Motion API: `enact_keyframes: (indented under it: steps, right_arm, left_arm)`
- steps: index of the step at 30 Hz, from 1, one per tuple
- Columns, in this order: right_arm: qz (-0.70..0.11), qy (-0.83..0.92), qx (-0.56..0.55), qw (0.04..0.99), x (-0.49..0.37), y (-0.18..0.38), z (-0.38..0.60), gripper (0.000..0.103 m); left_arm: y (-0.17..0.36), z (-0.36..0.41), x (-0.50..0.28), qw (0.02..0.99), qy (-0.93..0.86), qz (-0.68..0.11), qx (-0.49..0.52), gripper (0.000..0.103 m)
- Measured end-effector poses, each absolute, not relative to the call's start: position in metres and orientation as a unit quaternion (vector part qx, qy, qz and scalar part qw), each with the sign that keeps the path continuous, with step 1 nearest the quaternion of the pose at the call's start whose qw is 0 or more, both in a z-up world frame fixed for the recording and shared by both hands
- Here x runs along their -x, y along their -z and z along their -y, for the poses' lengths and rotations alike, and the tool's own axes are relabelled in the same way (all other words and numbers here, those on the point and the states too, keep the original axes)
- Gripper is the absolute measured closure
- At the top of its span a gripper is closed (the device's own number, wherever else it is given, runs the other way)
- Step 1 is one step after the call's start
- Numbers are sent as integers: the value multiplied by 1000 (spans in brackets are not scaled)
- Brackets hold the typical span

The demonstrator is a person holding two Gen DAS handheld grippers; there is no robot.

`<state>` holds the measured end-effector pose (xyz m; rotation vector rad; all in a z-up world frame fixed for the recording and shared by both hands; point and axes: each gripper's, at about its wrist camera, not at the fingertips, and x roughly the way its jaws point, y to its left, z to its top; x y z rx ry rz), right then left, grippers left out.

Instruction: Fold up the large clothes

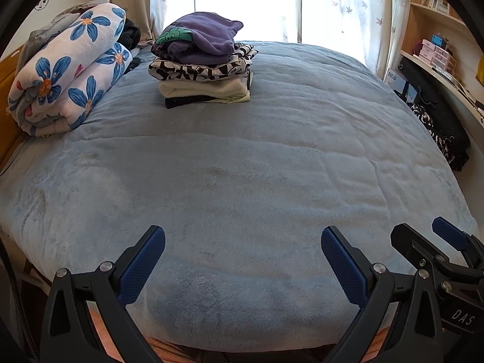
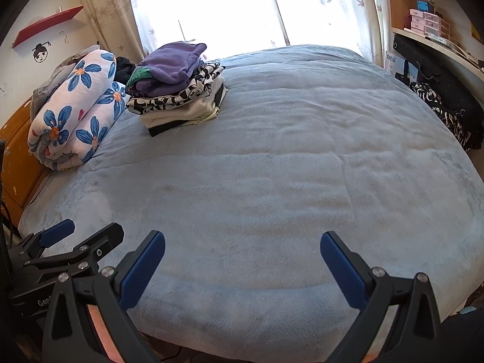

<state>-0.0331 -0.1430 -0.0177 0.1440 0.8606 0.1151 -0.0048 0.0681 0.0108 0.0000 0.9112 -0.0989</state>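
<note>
Where the blue blanket (image 1: pixel 242 157) meets the window end, one stack of folded clothes (image 1: pixel 202 60): purple top uppermost, black-and-white print, cream, dark layer lowest. Beside it, left: rolled floral quilt (image 1: pixel 66 69). Lower garments show edges only; kinds cannot be told. Dark bag (image 1: pixel 435 112) at the bed's right edge, partly cut off. My left gripper (image 1: pixel 242 260) and right gripper (image 2: pixel 242 263): fingers spread wide, holding nothing, side by side over the near edge. Broad bare blanket lies between grippers and stack.
</note>
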Motion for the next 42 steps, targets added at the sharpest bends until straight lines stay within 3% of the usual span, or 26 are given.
enact_keyframes:
  steps: [42]
  right_arm:
    - [-417,-53,-73,905,40,18,146,0]
  left_arm:
    - [-13,-66,15,898,38,-439,-4,1]
